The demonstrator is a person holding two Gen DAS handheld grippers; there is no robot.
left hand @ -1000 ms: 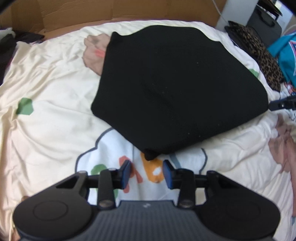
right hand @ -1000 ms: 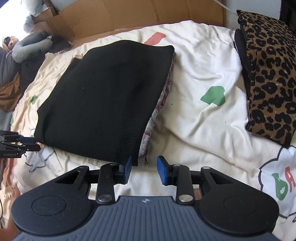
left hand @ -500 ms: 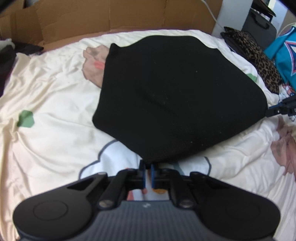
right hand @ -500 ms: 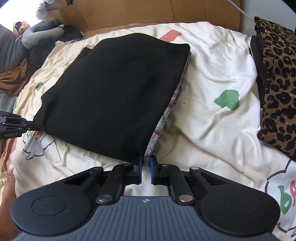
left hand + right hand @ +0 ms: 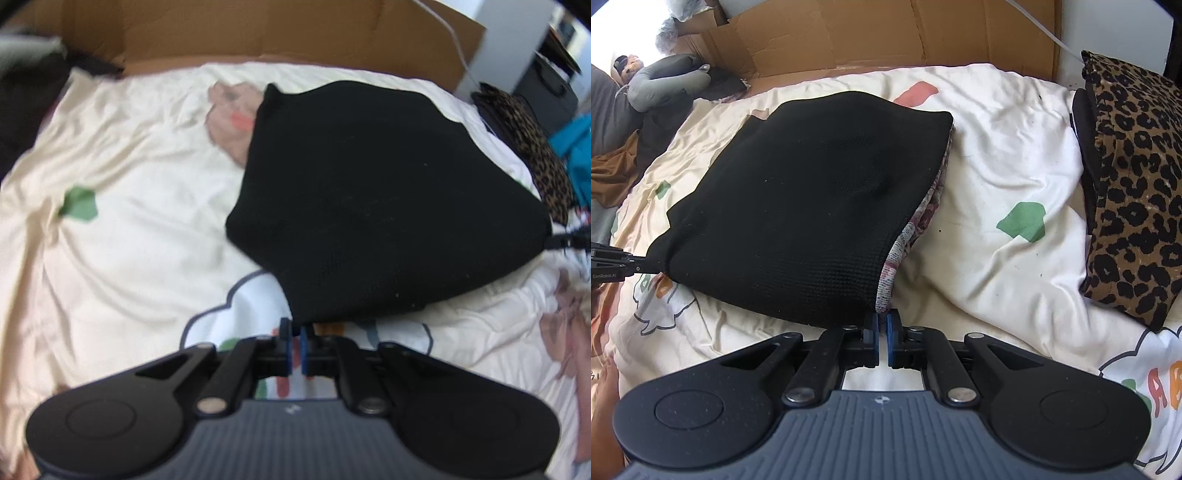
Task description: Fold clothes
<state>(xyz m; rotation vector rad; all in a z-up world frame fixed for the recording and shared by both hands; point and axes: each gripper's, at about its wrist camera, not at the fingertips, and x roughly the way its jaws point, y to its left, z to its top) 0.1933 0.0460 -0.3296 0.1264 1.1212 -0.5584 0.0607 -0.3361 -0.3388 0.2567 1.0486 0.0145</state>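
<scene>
Since before, both grippers clamped black garment (image 5: 812,206) corners; bedsheet (image 5: 997,177) beside.

A black knit garment (image 5: 388,206) lies folded into a thick slab on the bed — roughly rectangular, its waffle-textured top slightly domed. Along its right edge a patterned white-and-maroon layer (image 5: 916,225) peeks out beneath the black. Both near corners are lifted and pulled taut — pinched.

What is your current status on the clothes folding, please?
Left gripper shut on black garment corner. Right gripper shut on opposite near corner. Nothing blocking.
</scene>
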